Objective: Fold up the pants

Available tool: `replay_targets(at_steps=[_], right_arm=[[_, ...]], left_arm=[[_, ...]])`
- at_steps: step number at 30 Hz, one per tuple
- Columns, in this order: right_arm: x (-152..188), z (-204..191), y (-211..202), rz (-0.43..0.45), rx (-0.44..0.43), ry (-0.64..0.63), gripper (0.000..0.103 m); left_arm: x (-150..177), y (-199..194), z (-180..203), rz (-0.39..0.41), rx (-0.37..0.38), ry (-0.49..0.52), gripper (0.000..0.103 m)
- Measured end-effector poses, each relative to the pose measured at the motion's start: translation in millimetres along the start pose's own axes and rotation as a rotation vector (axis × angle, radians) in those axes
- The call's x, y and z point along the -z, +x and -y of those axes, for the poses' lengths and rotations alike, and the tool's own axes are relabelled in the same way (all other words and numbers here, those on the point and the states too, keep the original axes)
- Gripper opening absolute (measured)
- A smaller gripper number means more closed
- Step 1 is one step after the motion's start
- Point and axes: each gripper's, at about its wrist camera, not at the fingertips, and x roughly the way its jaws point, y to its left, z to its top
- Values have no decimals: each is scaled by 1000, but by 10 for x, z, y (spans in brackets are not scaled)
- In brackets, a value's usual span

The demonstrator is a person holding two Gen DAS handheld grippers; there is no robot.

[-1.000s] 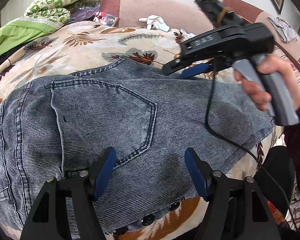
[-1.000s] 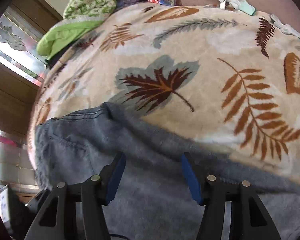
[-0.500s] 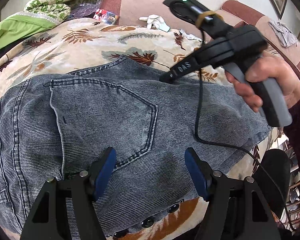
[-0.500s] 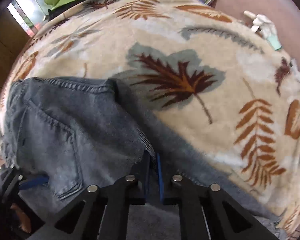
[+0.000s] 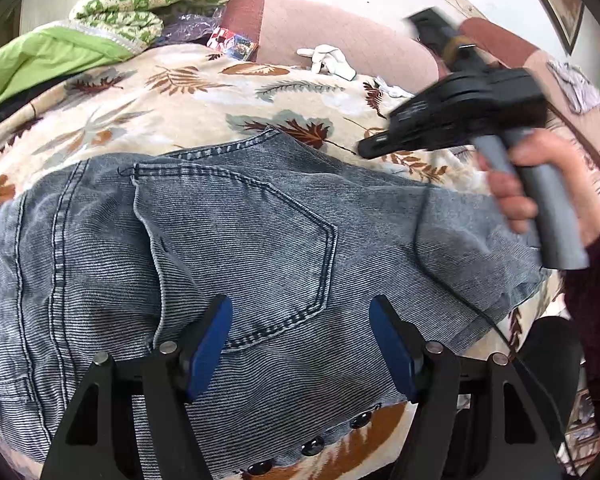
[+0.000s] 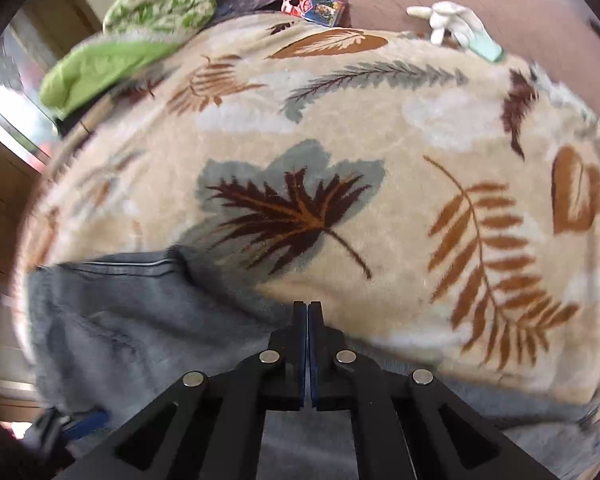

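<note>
From the left wrist, the left gripper [image 5: 300, 344] stands open over the jeans [image 5: 236, 240] spread on the leaf blanket [image 5: 172, 100], the right gripper [image 5: 364, 148] hanging above their far edge, while from the right wrist its jaws are closed on nothing above the jeans' edge.

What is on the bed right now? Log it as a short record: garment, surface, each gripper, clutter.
garment: grey-blue jeans, spread out flat, back pocket up
surface: leaf-patterned blanket
left gripper: jaws open, above the jeans at the back pocket, nothing gripped
right gripper: jaws shut, no cloth visible between them, at the far edge of the jeans
right hand: wrapped around the grey handle
clutter: white glove, small colourful box, green patterned cloth, all beyond the jeans
</note>
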Motion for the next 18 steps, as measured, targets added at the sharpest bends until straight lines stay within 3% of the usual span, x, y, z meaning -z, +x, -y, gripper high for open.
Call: replay_targets(at_steps=[5, 9, 12, 14, 16, 18], right_arm=[[370, 146, -244, -17, -54, 34, 2], [492, 299, 114, -83, -27, 104, 3], [495, 483, 4, 70, -42, 131, 2], [547, 666, -148, 110, -22, 212, 5], [671, 910, -421, 161, -116, 273, 5], [905, 1186, -807, 253, -124, 308, 5]], left_arm=[[50, 77, 184, -25, -62, 112, 72], [63, 93, 186, -21, -81, 127, 73], [76, 73, 174, -11, -79, 121, 73], [97, 56, 195, -1, -85, 128, 73], [89, 38, 203, 13, -89, 127, 73], [65, 14, 204, 30, -78, 111, 73]])
